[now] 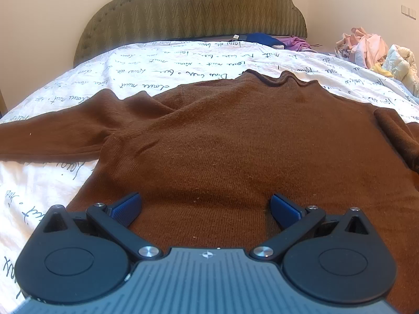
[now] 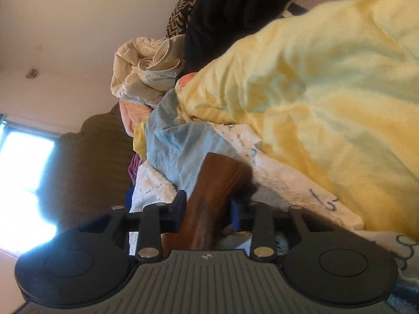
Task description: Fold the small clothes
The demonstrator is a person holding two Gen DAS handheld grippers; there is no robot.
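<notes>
A brown knit sweater lies spread flat on the bed, neck toward the headboard, one sleeve stretched out to the left. My left gripper is open and empty, its blue pads resting on or just above the sweater's lower hem. In the right wrist view, tilted sideways, my right gripper is shut on a brown ribbed part of the sweater, which looks like a sleeve cuff, lifted off the sheet.
The bed has a white sheet with script print and a green padded headboard. A pile of clothes sits at the right; up close it shows yellow, light blue and cream pieces. Blue and purple items lie by the headboard.
</notes>
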